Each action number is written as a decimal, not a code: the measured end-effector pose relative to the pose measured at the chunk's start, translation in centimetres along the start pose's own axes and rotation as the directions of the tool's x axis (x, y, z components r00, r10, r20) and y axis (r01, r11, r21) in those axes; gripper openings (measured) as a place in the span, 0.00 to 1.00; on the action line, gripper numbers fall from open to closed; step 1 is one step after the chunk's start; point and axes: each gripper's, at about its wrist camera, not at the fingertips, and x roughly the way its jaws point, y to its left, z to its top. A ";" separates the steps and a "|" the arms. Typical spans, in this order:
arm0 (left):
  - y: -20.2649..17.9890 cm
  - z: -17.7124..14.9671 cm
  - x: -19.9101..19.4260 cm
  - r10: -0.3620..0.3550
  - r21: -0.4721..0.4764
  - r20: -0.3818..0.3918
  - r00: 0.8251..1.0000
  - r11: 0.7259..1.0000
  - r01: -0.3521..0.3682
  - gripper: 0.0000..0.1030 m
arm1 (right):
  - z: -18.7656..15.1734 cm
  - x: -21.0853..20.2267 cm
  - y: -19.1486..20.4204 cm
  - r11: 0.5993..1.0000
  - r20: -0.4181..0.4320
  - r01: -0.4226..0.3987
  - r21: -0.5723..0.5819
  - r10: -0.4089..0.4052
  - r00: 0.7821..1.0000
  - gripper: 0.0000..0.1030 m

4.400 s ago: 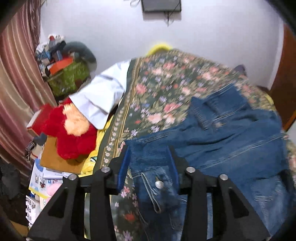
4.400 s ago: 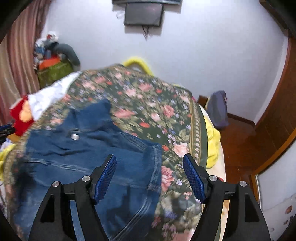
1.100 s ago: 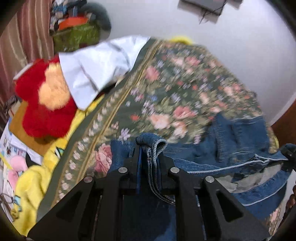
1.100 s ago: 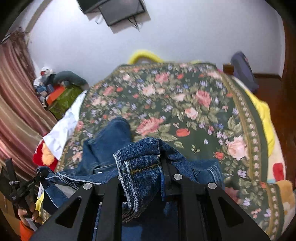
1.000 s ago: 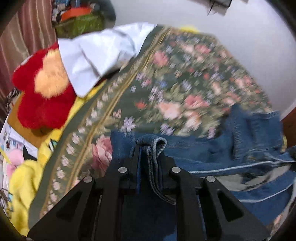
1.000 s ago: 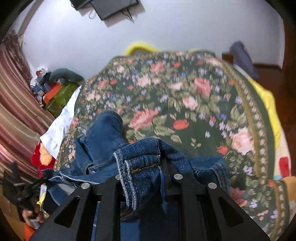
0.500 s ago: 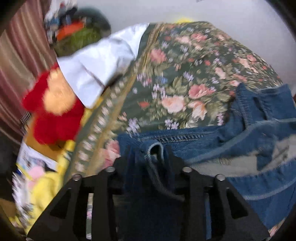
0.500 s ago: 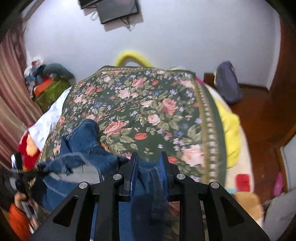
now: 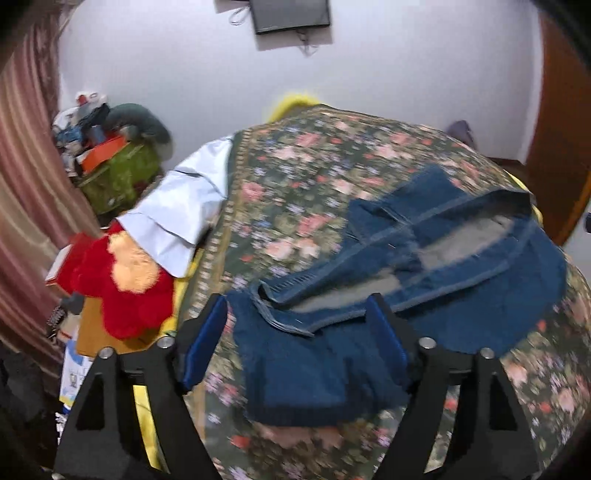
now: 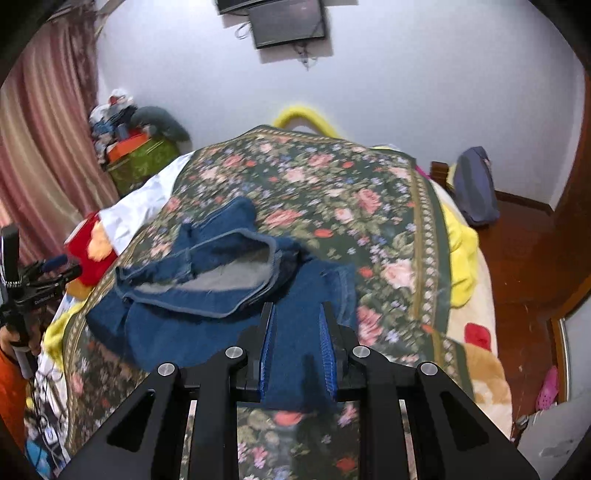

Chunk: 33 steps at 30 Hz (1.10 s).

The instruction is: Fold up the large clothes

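- The blue denim jacket (image 9: 424, 280) lies bunched on the dark green floral bedspread (image 9: 295, 177), straight ahead of both tools and below their fingers.
- The left gripper (image 9: 295, 343) gapes wide, holding nothing; the jacket's near folded edge sits between its fingers.
- The right gripper (image 10: 297, 341) is parted narrowly, denim between its pads (image 10: 267, 343); whether it pinches, I cannot tell.
- The jacket's long axis runs crosswise, from one tool toward the other.

Both wrist views look forward and down along their fingers, from close above the near end of the bed (image 9: 314, 177) toward the far wall. The 2 views share the denim jacket (image 9: 424, 266), the floral bedspread and the wall-mounted screen (image 10: 288, 22).
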 end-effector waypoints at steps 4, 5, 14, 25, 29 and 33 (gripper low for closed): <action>-2.4 -1.8 1.5 -0.055 0.019 -0.053 0.997 0.998 0.056 0.76 | -1.4 1.3 2.0 0.999 -0.044 -0.043 -0.024 0.042 0.998 0.18; -3.2 -2.4 2.5 -0.073 0.020 -0.077 0.994 0.997 0.075 0.76 | -1.7 1.9 2.4 0.998 -0.059 -0.051 -0.027 0.050 0.997 0.18; -6.3 -4.0 9.8 -0.097 0.030 -0.186 0.978 0.994 0.104 0.76 | -4.6 9.5 6.2 0.991 -0.174 -0.063 -0.115 0.042 0.984 0.18; -2.2 2.7 14.5 -0.058 -0.044 -0.139 0.989 0.998 0.052 0.70 | 0.8 15.5 8.3 0.957 -0.146 -0.015 -0.291 -0.029 0.989 0.18; -1.6 5.5 16.4 0.080 -0.012 -0.127 0.989 0.997 -0.082 0.71 | 4.8 16.3 8.1 0.964 -0.081 0.012 -0.266 -0.034 0.996 0.18; 0.0 6.9 17.6 0.105 -0.068 -0.175 0.979 0.991 -0.119 0.70 | 8.0 16.7 7.7 0.980 -0.032 0.043 -0.193 -0.051 0.998 0.18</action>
